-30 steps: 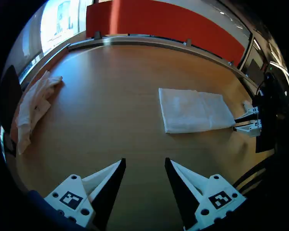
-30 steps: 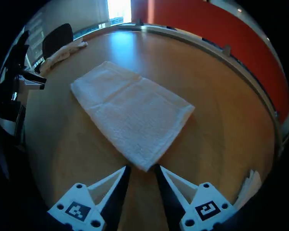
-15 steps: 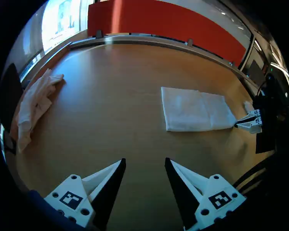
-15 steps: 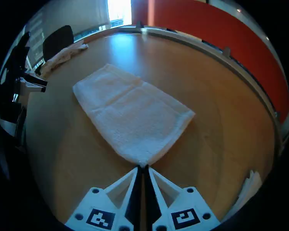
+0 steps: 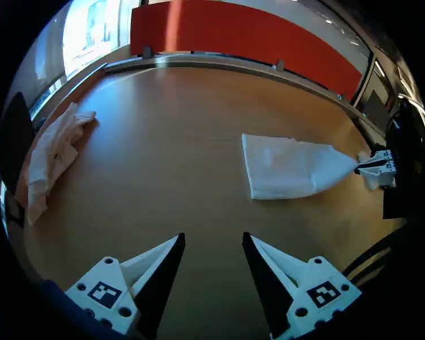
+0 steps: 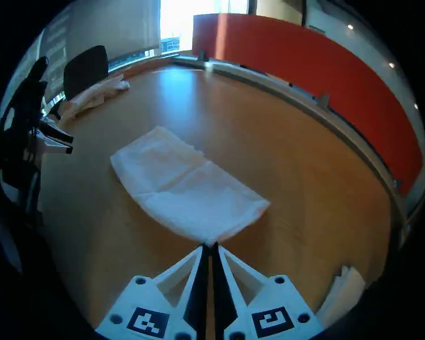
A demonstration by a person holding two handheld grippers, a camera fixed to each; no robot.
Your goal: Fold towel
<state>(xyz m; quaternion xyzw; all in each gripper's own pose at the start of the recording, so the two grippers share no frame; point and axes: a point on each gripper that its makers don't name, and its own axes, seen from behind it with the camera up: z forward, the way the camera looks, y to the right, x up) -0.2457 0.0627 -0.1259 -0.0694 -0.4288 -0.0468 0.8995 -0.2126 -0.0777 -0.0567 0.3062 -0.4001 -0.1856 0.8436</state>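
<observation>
In the right gripper view, the nearest corner of the towel [image 6: 184, 192] disappears between the closed fingers of the right hand-held gripper [image 6: 208, 249], so how much cloth is pinched there cannot be told. To that gripper's lower right, a white stack [image 6: 341, 290], possibly folded cloths, is cut off by the picture's edge. Far to its left, the left hand-held gripper [image 6: 71, 146] is small, and the person [image 6: 14, 158] holding it is a dark silhouette.

In the left gripper view, well ahead and to the right, the right hand-held gripper [image 5: 358, 168] is tiny. The small white thing [image 5: 364, 154] just behind it is too small to identify. Far to the left, the near end of the crumpled cloth [image 5: 51, 153] fades into shadow at the edge of the tabletop [image 5: 167, 141].
</observation>
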